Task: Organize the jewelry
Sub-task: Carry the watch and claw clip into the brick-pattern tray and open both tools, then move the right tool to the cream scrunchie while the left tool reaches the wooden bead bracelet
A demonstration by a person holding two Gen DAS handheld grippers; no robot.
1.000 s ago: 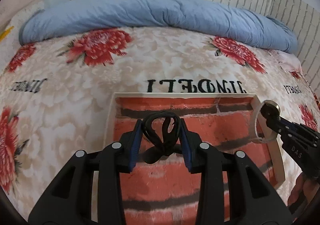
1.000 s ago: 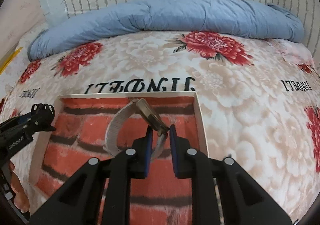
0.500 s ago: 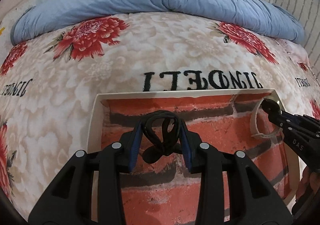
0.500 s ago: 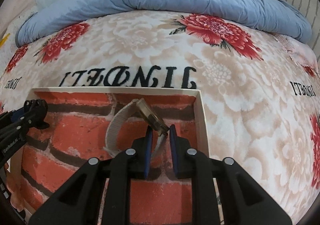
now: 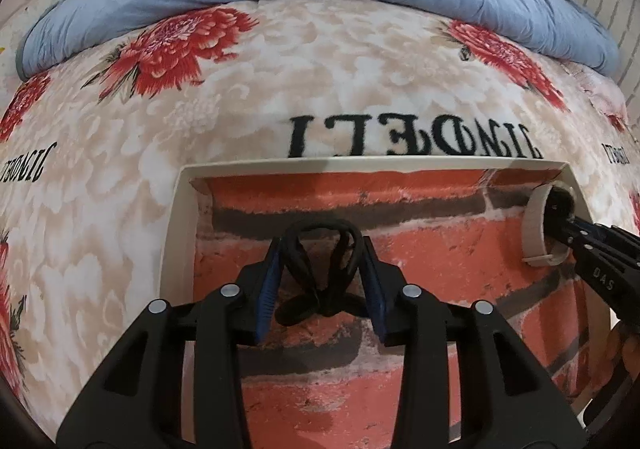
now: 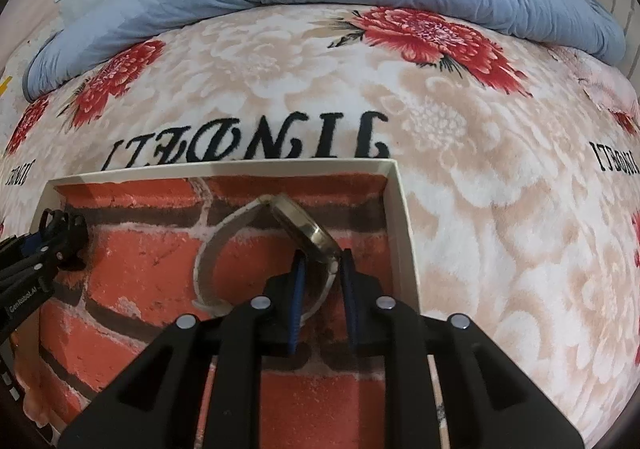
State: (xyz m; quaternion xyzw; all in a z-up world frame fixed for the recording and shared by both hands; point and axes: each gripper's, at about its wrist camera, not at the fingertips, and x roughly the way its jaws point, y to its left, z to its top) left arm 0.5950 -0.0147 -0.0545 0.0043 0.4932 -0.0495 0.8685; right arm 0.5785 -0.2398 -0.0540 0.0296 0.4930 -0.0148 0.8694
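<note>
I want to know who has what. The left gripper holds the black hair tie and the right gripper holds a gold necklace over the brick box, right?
Not quite. The right gripper holds a watch with a pale strap, not a gold necklace; the right wrist view shows it. The rest is right: the left gripper holds the black hair tie, both over the brick box.

Both tools are matte black plastic. The left tongs (image 5: 322,281) have two wide angular arms with triangular cut-outs, four round silver screw heads across them, and blue pads on the inner faces. The right tongs (image 6: 322,285) match: black arms, four silver screws, blue pads. One side bears white letters "DAS". Bare skin shows at 4 o'clock in the left view.
</note>
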